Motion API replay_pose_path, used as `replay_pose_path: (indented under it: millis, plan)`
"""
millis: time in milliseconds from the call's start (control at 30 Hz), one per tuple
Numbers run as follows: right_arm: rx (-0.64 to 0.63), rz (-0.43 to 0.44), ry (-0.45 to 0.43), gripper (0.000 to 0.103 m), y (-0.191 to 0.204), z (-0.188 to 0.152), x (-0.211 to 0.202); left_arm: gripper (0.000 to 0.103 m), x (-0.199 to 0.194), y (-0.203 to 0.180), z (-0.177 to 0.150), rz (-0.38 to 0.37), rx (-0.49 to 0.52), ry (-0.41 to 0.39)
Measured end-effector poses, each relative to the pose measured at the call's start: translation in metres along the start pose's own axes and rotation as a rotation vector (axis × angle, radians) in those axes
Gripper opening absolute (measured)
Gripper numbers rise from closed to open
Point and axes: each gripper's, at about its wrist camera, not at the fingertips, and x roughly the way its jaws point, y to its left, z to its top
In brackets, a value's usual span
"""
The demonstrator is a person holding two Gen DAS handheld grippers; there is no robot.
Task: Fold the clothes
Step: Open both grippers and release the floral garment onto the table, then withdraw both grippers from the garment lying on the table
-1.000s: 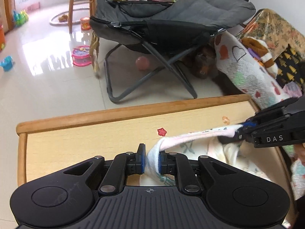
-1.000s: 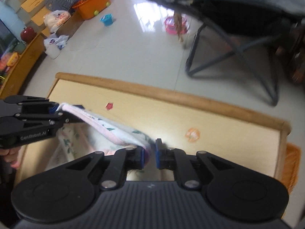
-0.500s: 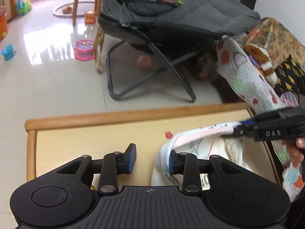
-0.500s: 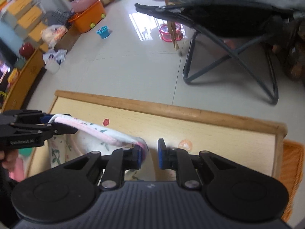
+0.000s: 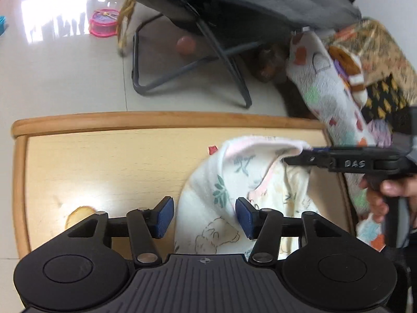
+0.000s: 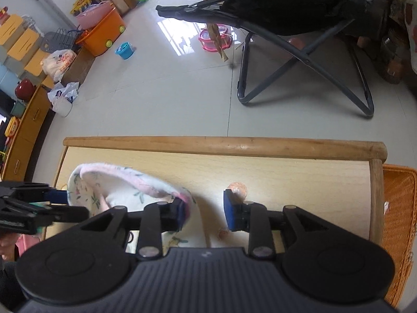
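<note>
Right now the left gripper (image 5: pixel 202 217) is spread wide w/ the printed baby garment (image 5: pixel 242 177) loose between its pads. The garment's heaped on the wooden table (image 5: pixel 104 156), pink-trimmed edge arched up. Right gripper (image 6: pixel 206 210) is parted too, left pad touching the hem. Best: back both out straight, w/o snagging fabric, then flatten the fold.

White printed garment (image 5: pixel 224 182) — bunched, pink-trimmed, on table.
</note>
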Motion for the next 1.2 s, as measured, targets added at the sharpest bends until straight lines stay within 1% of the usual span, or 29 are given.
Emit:
replay_pose_path:
  millis: [100,133,200,300,433,500,567,700,833,933,1033,1133,1167,1200]
  plan:
    - [-0.013,-0.017,0.026,0.032,0.004,0.003,0.001,0.055,-0.018,0.008,-0.005,0.005,-0.065,-0.055]
    - [-0.035,-0.022,0.046,0.033,0.007,0.004,0.001,0.055,-0.023,0.010,-0.004,0.002,-0.085,-0.070]
    - [-0.078,-0.031,0.085,0.034,0.014,0.008,0.001,0.055,-0.035,0.007,-0.006,0.003,-0.089,-0.111]
    - [-0.129,-0.035,0.087,0.035,0.025,0.012,-0.008,0.055,-0.052,-0.002,-0.010,0.025,-0.078,-0.171]
    - [-0.150,0.032,0.040,0.037,0.036,0.015,-0.032,0.055,-0.073,-0.015,-0.019,0.055,-0.055,-0.232]
    - [-0.145,0.031,0.010,0.038,0.039,0.013,-0.046,0.055,-0.085,-0.024,-0.027,0.051,-0.039,-0.277]
    - [-0.120,-0.003,-0.042,0.038,0.040,0.005,-0.064,0.055,-0.098,-0.036,-0.041,0.038,0.000,-0.309]
    - [-0.124,-0.041,-0.175,0.038,0.041,-0.035,-0.100,0.055,-0.117,-0.069,-0.083,0.032,0.138,-0.329]
    - [-0.152,-0.099,-0.207,0.038,0.045,-0.090,-0.108,0.055,-0.121,-0.105,-0.135,0.078,0.321,-0.299]
    - [-0.174,-0.143,-0.232,0.034,0.048,-0.132,-0.114,0.055,-0.119,-0.129,-0.169,0.099,0.432,-0.292]
    - [-0.175,-0.188,-0.278,0.034,0.049,-0.169,-0.120,0.055,-0.113,-0.146,-0.192,0.105,0.465,-0.272]
    - [-0.138,-0.178,-0.311,0.033,0.051,-0.192,-0.126,0.054,-0.110,-0.157,-0.209,0.111,0.474,-0.268]
    - [-0.149,-0.186,-0.315,0.033,0.054,-0.198,-0.126,0.051,-0.109,-0.160,-0.212,0.112,0.470,-0.266]
    - [-0.161,-0.194,-0.319,0.033,0.056,-0.204,-0.127,0.051,-0.109,-0.162,-0.214,0.108,0.456,-0.256]
